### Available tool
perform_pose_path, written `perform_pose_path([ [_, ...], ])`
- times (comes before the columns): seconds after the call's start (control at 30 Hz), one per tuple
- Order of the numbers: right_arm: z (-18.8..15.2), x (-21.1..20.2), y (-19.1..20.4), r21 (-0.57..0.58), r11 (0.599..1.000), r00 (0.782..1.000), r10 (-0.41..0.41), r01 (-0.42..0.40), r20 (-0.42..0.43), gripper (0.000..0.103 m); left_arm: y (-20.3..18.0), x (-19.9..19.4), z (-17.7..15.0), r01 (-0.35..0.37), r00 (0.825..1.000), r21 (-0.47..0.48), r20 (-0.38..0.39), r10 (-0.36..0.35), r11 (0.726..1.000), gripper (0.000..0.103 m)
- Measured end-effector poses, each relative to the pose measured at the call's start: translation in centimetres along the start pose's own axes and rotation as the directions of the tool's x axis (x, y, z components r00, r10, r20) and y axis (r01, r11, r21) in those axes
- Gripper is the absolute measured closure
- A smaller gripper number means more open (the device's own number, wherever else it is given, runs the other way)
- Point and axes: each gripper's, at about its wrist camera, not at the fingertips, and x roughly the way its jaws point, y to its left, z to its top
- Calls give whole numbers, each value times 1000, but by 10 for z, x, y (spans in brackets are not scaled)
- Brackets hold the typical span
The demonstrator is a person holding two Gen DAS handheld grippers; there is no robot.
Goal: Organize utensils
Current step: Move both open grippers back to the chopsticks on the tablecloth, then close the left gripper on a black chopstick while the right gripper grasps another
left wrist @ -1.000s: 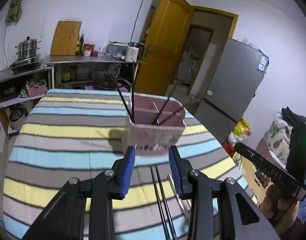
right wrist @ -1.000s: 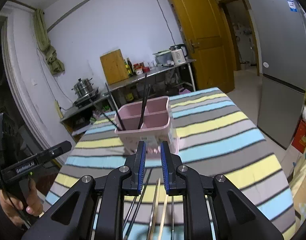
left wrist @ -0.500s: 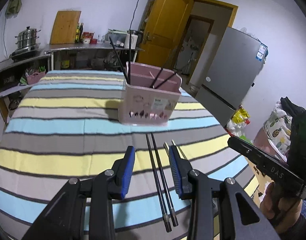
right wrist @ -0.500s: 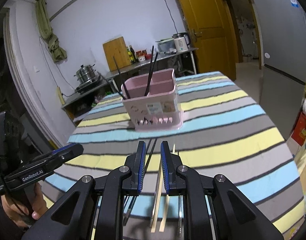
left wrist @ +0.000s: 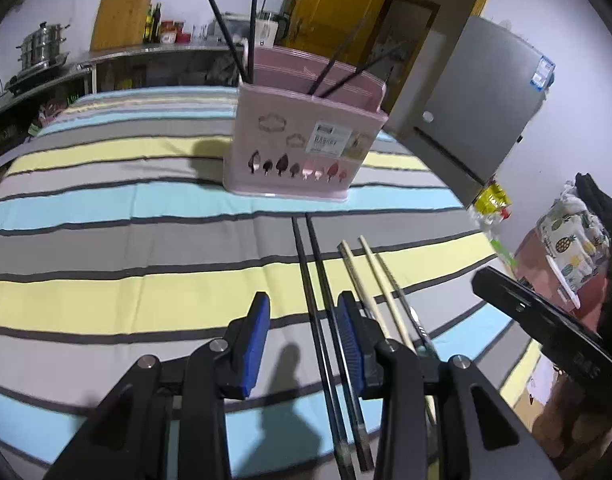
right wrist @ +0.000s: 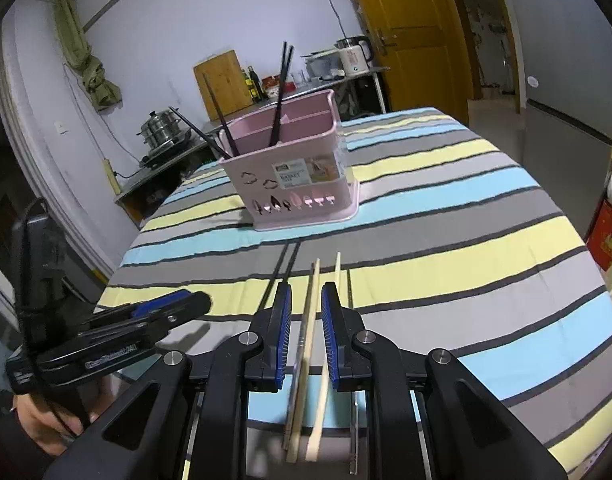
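Observation:
A pink utensil holder (left wrist: 301, 140) stands on the striped tablecloth (left wrist: 125, 208) with several black chopsticks upright in it; it also shows in the right wrist view (right wrist: 297, 176). In front of it lie two black chopsticks (left wrist: 318, 300), two wooden chopsticks (left wrist: 370, 276) and a thin metal utensil (left wrist: 410, 312). My left gripper (left wrist: 303, 332) is open, low over the black pair. My right gripper (right wrist: 306, 320) is open, low over the wooden chopsticks (right wrist: 312, 320), which lie between its jaws. The black pair (right wrist: 281, 272) lies just to its left.
The table's round edge drops off on the right, toward a grey fridge (left wrist: 478, 120) and a yellow door (right wrist: 410, 32). A counter with a steamer pot (right wrist: 161, 128) and a cutting board (right wrist: 223, 80) stands behind the table.
Both grippers have dropped from the holder's height down toward the tablecloth and pulled back, so the lying chopsticks now sit between or beside their jaws. The right gripper's jaws have opened wider.

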Motion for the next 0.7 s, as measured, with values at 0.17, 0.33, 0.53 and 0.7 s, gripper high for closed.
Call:
perform_pose_path([
  [0.17,-2,12,-6,20,1000,1000,-1,1,-24,87,0,30,8,-21,998,10,-54,21,1000,67],
  [0.33,-3,21,-13,38,999,999,-1,3,-40,87,-1,55,12,-43,994,19,-101,45,999,68],
  [0.53,-3,30,-14,43,999,998,-4,6,-55,87,-9,58,10,-103,991,89,-81,110,991,80],
  [0.7,-1,37,-5,20,1000,998,3,-1,-66,87,0,54,9,-120,988,91,-84,128,989,93],
])
